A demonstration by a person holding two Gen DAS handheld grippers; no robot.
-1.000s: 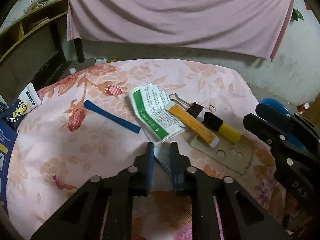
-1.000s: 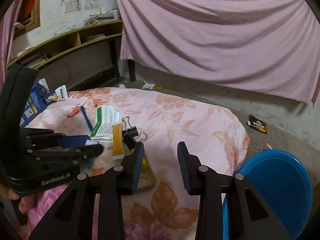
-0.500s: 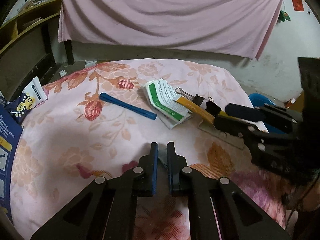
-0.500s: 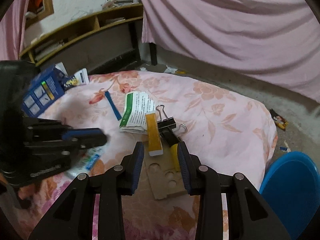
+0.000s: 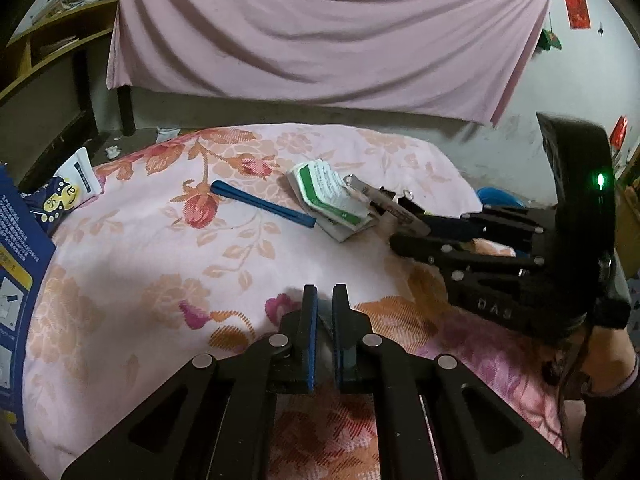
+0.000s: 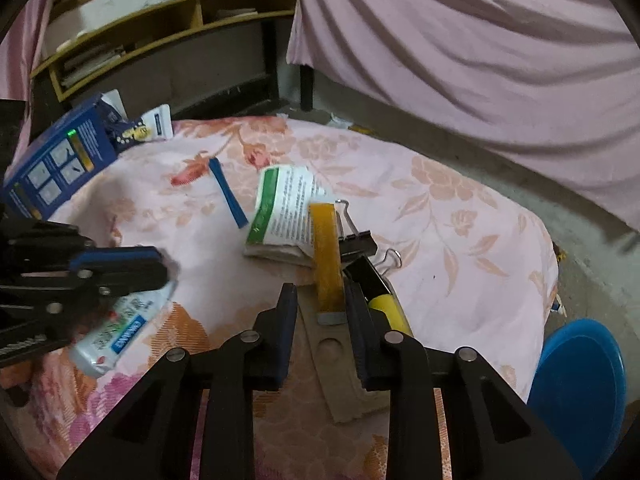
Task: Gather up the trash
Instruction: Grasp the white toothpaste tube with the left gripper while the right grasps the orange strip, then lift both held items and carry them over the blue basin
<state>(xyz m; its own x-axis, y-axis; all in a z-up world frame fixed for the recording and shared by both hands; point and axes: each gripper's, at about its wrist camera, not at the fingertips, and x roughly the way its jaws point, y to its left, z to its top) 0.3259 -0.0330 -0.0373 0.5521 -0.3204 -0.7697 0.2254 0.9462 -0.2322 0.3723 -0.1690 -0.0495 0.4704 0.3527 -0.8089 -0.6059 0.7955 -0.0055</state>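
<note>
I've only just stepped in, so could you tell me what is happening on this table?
A person is clearing litter off the floral cloth with two handheld grippers. The left gripper is shut on a white and blue wrapper and holds it above the cloth. The right gripper is closing its jaws around the orange strip, which lies on a cardboard piece beside the binder clips.

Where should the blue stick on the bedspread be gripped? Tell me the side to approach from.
Grip the blue stick at its middle, coming straight down with the fingers across its narrow width. It lies flat and clear, but the folded leaflet crowds its near end.
</note>
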